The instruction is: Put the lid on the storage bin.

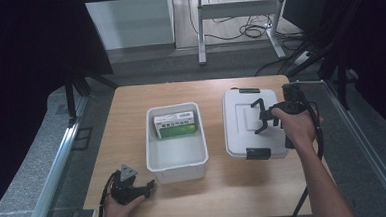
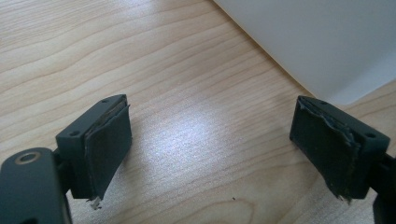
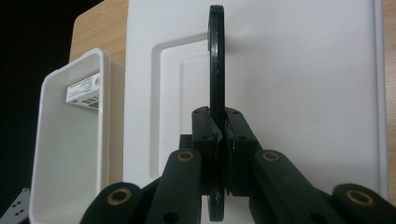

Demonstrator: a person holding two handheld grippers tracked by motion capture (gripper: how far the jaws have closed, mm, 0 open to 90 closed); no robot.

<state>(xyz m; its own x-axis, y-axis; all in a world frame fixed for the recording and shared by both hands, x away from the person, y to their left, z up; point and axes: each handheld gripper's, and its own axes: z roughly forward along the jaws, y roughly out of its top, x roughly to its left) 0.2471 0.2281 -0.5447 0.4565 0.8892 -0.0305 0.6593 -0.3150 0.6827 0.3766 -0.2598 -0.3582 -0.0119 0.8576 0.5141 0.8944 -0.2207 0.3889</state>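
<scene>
Right of the white bin [image 1: 177,159], flat on the bench [image 1: 126,117]: a white lid [image 1: 242,131] with black clips at its near and far edges. Above that lid, the right hand-held gripper [image 1: 259,116], clamped on a thin black disc [image 3: 215,70] held on edge. Near the bin's front left corner, low over the bench, the left hand-held gripper [image 1: 147,186], jaws spread wide with nothing between. Inside the bin, against its far wall, a green and white box [image 1: 177,124]. Bare wood left of the bin and along the bench's near edge; a narrow strip between bin and lid.

Disc told apart from the jaws in the right gripper view, merged with them in the high view. Worn pads [image 2: 109,140] and wood grain close up in the left gripper view, with the bin's white wall [image 2: 322,42] at upper right.
</scene>
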